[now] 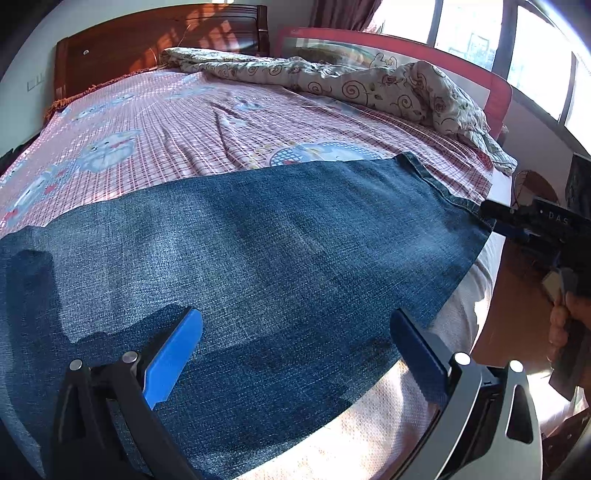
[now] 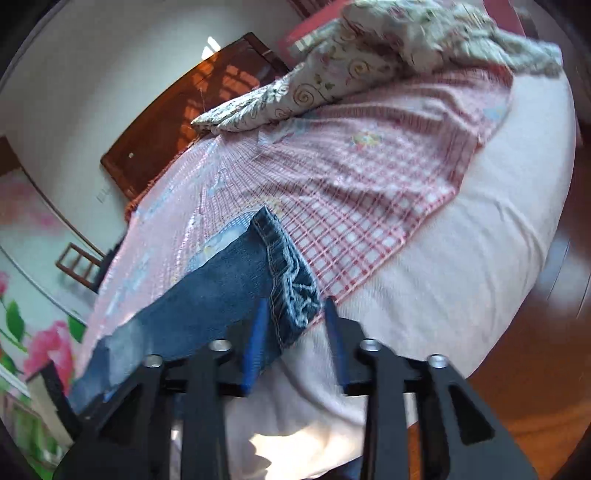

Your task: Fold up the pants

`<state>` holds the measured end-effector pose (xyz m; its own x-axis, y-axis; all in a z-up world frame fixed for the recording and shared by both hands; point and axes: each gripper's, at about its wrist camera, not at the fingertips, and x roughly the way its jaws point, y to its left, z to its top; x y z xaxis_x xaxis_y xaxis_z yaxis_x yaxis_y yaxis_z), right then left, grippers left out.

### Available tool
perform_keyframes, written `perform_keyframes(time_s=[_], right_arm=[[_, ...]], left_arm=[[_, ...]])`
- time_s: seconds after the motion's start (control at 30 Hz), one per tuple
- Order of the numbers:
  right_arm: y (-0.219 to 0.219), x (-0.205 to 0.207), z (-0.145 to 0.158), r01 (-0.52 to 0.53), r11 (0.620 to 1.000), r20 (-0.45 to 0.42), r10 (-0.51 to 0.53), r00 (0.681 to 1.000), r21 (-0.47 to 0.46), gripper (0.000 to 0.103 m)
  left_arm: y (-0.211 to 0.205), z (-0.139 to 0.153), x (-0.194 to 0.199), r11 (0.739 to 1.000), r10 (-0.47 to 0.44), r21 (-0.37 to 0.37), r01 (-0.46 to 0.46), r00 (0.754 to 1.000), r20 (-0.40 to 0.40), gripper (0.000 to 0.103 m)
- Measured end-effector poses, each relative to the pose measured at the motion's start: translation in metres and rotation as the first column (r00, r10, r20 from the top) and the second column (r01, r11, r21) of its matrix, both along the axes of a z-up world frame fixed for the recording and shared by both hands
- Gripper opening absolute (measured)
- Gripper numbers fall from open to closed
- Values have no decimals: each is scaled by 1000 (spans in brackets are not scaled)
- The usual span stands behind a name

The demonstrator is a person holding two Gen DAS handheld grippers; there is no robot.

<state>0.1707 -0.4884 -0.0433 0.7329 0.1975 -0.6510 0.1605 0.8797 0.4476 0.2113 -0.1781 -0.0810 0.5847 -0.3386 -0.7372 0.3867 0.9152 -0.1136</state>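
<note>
The left gripper (image 1: 295,354) was spread wide, empty, above the pants (image 1: 258,240); the right gripper (image 2: 295,325) was part-open around their hem (image 2: 291,295), not clamped. The hem grasp seemed in hand. Next, closure and a fold-over would be needed.

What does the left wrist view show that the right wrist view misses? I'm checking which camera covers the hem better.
Only the left wrist view shows the jeans spread flat along the bed, the windows, and the left hand-held gripper, open above the denim. Only the right wrist view shows the frayed, bunched hem up close between the open fingers of the right hand-held gripper, plus a flowered wall. Both show the pink plaid sheet, the crumpled quilt and the wooden headboard.
</note>
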Motion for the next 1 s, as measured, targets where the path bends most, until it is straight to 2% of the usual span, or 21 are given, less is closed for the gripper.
perform_keyframes(time_s=[0.03,0.13,0.17,0.2,0.23,0.3,0.37,0.47,0.5,0.6,0.73,0.8,0.9,1.0], right_arm=[[-1,5,-1,-3,1000,-1,3,1000,-21,65],[-9,19,-3,-72,997,30,72,997,15,65],[-12,26,-6,-109,993,36,107,994,56,63],[-15,32,-8,-138,986,41,134,990,97,55],[-16,37,-10,-161,979,37,158,987,123,52],[-15,46,-14,-172,981,-12,174,985,91,51],[-16,50,-20,-197,977,-23,199,980,83,50],[-15,48,-20,-213,975,-48,216,975,55,39],[-13,47,-20,-232,972,-64,234,970,39,29],[-6,46,-17,-285,958,-96,282,955,-21,21],[-15,48,-13,-282,955,-83,290,953,90,12],[-14,47,-8,-280,955,-80,288,954,102,11],[-21,48,-1,-252,945,-44,267,963,209,11],[-16,49,12,-244,933,-15,257,966,265,10]], left_arm=[[-1,0,0,1000,-3,9,2,1000,3,101],[-3,-1,-1,1000,-9,22,9,1000,8,101],[-2,-1,-1,1000,-9,19,9,1000,9,101],[-2,-1,-1,1000,-9,18,8,1000,12,101],[-2,-1,-1,1000,-8,19,7,1000,16,101],[-3,-1,-1,1000,-2,26,1,1000,20,101],[-3,-2,-1,1000,5,27,-5,1000,21,101],[-3,-2,1,1000,11,22,-11,1000,22,101],[-4,-2,1,1000,13,22,-14,1000,23,101],[-6,-2,3,999,17,29,-18,1000,25,101],[-4,-1,5,1000,10,28,-10,1000,19,101],[-3,-1,6,1000,4,25,-4,1000,16,101],[-3,1,8,1000,5,18,-5,1000,4,101],[4,6,11,999,19,-40,-21,999,-30,101]])
